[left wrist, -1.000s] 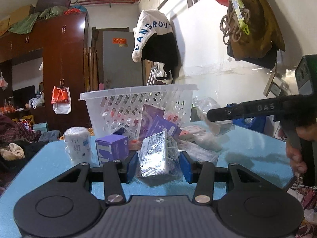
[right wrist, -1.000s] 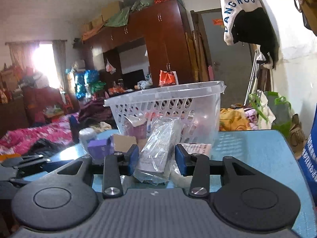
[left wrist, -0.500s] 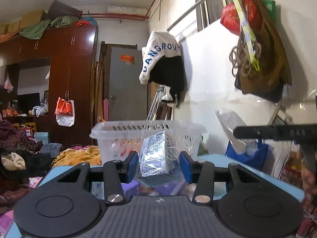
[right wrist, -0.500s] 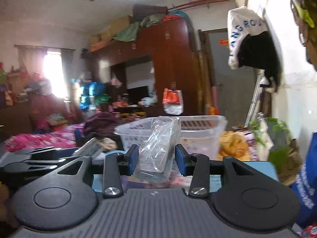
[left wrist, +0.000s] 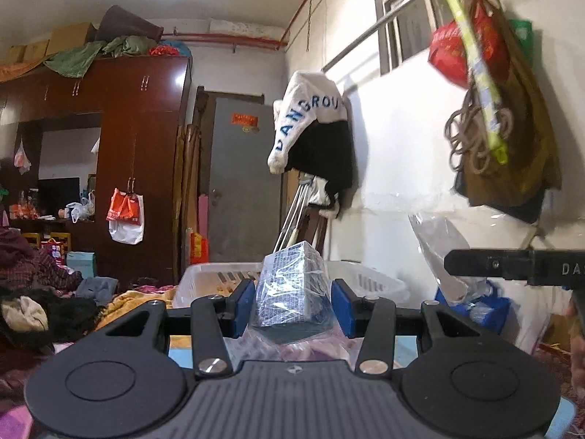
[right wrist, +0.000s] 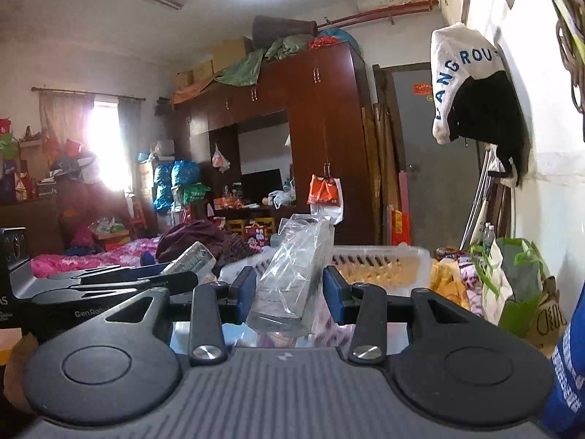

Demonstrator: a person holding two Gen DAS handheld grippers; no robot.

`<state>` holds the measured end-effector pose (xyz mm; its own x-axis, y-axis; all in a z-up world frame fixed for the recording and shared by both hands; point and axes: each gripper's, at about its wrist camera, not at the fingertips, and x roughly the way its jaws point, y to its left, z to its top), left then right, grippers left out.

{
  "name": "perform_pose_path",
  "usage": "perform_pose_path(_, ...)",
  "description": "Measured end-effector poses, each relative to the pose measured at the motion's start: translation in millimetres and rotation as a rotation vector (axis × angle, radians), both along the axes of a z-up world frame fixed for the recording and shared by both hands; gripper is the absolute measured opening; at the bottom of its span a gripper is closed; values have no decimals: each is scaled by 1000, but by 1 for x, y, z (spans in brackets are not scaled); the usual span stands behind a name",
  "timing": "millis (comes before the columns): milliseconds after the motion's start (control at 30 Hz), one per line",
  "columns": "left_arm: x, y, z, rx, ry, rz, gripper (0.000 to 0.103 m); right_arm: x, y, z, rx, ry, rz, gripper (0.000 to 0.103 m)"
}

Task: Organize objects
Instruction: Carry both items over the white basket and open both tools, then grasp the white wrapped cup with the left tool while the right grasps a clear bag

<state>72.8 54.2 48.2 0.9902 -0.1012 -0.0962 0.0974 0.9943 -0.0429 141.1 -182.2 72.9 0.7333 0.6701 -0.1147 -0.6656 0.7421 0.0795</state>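
While left tongs [left wrist: 295, 303] clamp wrapped box [left wrist: 290, 292] and right tongs [right wrist: 289, 294] clamp clear packet [right wrist: 292, 278], you risk slick film slipping short of basket [left wrist: 365, 281].

Dark wardrobe [left wrist: 139, 168], grey door [left wrist: 243, 186]

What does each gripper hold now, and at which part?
Left gripper: plastic-wrapped box, by its sides. Right gripper: clear-wrapped packet, by its lower sides.
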Motion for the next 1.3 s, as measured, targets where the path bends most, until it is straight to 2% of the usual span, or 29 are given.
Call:
perform_pose_path(167,50,2,28,16,44,25,50,50,31,9,-97,11,-55,44)
perform_pose_path(267,86,10,38,-2,107,40,50,82,40,5,-116,47,-93,44)
perform_pose_path(400,131,15,33,13,211,76,50,112,51,-6,-167,97,-139,44)
perform_pose_path(500,148,14,28,26,229,82,50,117,51,-11,-167,96,-140,44)
perform_pose_path(567,156,14,25,41,225,109,60,115,51,-11,-167,60,-158,49)
perform_pose_path(600,159,13,25,51,235,126,79,113,51,-11,-176,53,-160,57)
perform_pose_path(633,162,12,22,63,247,150,88,109,50,-12,-181,49,-161,77)
perform_pose_path(667,162,11,21,72,253,172,88,102,48,-11,-178,35,-162,92)
perform_pose_path(767,145,16,19,69,231,168,88,73,32,-10,-150,0,-165,103)
perform_pose_path(900,88,19,11,51,188,96,88,46,0,-36,-77,98,-126,103)
perform_pose_path(967,59,21,-1,72,177,64,89,38,-11,-57,-98,164,-116,103)
perform_pose_path(1033,35,28,-18,79,182,79,91,33,-16,-75,-152,226,-141,103)
perform_pose_path(1200,18,66,-44,-12,234,136,91,35,-20,-95,-200,313,-130,102)
perform_pose_path(1300,24,79,-49,-38,265,142,91,43,-18,-98,-206,382,-114,88)
